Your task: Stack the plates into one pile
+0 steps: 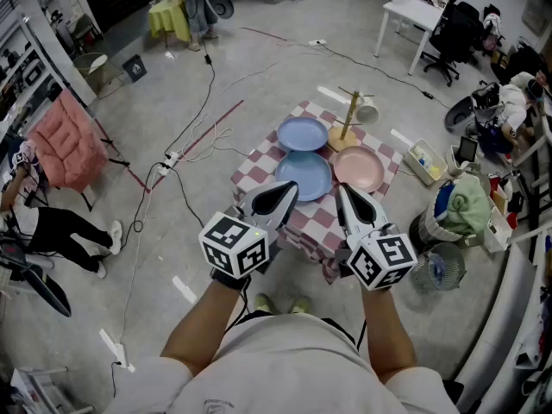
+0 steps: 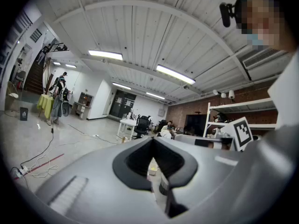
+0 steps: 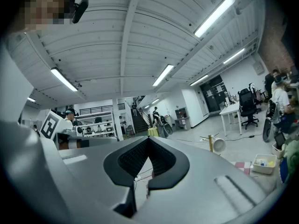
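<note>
Three plates lie apart on a small table with a red-and-white checked cloth (image 1: 255, 159): a blue plate (image 1: 303, 134) at the back, a second blue plate (image 1: 304, 176) in front of it, and a pink plate (image 1: 359, 168) to the right. My left gripper (image 1: 293, 187) hovers over the near blue plate's front left edge, its jaws shut and empty. To the right, in front of the pink plate, my right gripper (image 1: 342, 188) is also shut and empty. Both gripper views point up and outward, showing the closed left gripper (image 2: 152, 139) and right gripper (image 3: 148, 138) but no plates.
A wooden mug stand (image 1: 346, 126) with a white cup (image 1: 368, 109) stands at the table's back right. A white bin (image 1: 424, 160), a fan (image 1: 442, 266) and bags crowd the floor to the right. Cables and a power strip (image 1: 170, 159) lie to the left.
</note>
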Demonstrator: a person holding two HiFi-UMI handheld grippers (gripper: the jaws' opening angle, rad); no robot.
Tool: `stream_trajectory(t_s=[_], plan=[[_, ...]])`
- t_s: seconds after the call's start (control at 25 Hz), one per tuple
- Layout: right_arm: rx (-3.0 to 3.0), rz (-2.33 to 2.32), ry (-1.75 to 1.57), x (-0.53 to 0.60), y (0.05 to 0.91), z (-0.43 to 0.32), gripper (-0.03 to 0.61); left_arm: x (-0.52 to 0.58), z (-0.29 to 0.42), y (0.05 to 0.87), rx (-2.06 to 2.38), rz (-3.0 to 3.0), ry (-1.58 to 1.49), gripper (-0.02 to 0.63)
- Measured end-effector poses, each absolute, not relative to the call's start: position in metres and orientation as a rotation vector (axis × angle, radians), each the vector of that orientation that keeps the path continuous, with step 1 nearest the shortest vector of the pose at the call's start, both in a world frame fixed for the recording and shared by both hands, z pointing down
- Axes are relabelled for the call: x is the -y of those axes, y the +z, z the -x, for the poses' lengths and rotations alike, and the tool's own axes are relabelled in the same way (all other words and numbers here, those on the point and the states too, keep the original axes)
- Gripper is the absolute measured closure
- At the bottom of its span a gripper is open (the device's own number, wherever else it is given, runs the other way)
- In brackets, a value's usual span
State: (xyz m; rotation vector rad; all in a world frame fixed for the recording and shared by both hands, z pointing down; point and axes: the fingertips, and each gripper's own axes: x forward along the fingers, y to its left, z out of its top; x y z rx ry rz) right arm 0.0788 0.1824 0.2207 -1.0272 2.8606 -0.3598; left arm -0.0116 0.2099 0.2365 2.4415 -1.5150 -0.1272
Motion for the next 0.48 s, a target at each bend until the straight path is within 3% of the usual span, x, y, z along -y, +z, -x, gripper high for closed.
stream_trajectory(t_s=[0.48], plan=[[-2.869, 0.991, -0.377, -0.175, 0.229, -0.099, 0.572, -0.203, -0.012, 0.245, 1.536, -2.426, -0.111, 0.607]])
